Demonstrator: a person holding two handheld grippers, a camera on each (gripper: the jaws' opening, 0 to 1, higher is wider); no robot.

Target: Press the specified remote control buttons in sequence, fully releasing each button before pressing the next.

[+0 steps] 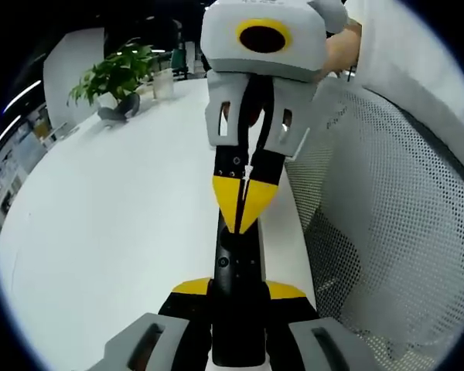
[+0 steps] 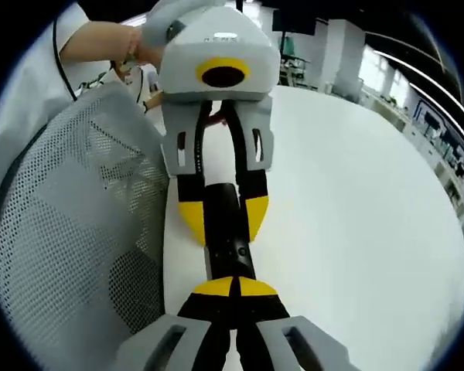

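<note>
Over the white table, the left gripper clamps the remote; mesh chair beside.

On the side of my left tongs away from the chair, the white desk lay bare and open, wide enough for a sweep. Far ahead on that side a potted plant and a cup stood well apart from my tongs. The mesh chair back pressed close along the other side, just beside the desk edge. My right tongs, closed tip to tip, blocked the way straight ahead, over the remote.
</note>
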